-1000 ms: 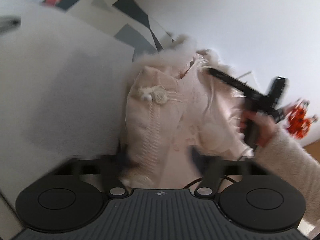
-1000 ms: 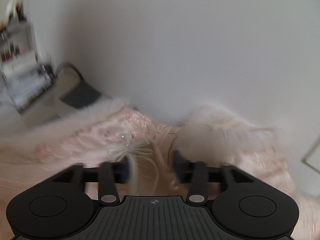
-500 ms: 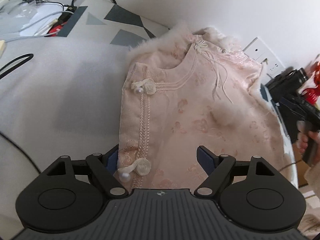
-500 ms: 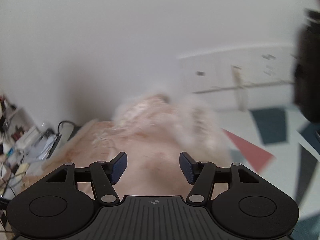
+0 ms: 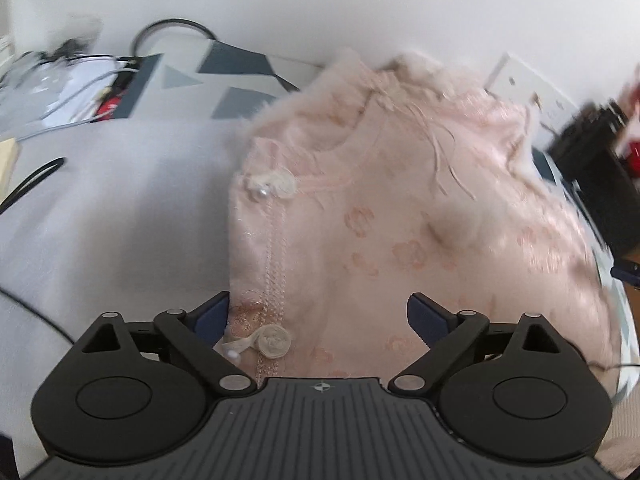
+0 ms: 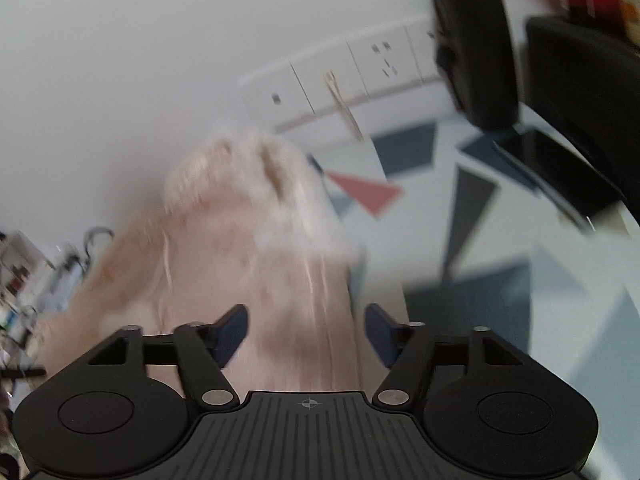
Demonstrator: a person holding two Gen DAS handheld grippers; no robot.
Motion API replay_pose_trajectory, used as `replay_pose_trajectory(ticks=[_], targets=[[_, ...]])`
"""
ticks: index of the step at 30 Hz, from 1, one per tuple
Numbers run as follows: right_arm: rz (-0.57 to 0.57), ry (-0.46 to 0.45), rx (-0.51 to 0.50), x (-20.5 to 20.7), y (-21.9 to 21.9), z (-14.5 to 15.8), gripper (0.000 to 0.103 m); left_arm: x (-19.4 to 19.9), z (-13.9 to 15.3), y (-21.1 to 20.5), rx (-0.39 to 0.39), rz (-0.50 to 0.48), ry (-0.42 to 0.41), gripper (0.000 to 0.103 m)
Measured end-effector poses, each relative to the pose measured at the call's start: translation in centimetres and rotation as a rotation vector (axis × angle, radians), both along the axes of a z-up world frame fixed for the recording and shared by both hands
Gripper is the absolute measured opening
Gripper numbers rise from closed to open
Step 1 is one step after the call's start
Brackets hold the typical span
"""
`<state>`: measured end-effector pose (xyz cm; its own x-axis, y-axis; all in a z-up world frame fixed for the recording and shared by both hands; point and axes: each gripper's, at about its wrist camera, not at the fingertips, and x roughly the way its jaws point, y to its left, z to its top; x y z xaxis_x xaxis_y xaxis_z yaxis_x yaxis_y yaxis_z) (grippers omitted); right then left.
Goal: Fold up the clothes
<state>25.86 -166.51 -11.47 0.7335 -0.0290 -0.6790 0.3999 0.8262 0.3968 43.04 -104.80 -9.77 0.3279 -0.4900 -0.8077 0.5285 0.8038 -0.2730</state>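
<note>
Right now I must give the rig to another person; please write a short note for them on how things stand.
Left gripper: jaws opening, nothing pinched; it hangs over the near edge of the pink garment.
Right gripper: jaws opening, nothing pinched; it is over the garment's right edge, and that view is blurred.
Garment: flat on the grey cloth, front up, fur collar toward the wall, both knot buttons visible.
Done: the garment lies compact, with no sleeve sticking out.
Left: check for further folds; I cannot tell if any remain.
</note>
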Motion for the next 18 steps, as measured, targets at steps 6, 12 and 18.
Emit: replay_pose_trajectory(ticks=[6,12,18], targets=[[-0.027,0.149,-0.016,-2.1,4.6,-3.8,0.071,-0.3,-1.6,0.4,0.002,-0.075,0.023,0.095],[-0.109,0.153,-0.072,-3.6,4.4,-3.7,0.012,-0.6,-2.5,0.2,-0.052,-0.124,0.056,0.095],[-0.135,0.169,-0.041,-4.4,2.8,-3.6,0.014,-0.5,-3.3,-1.2,-0.015,-0.177,0.031,0.095]])
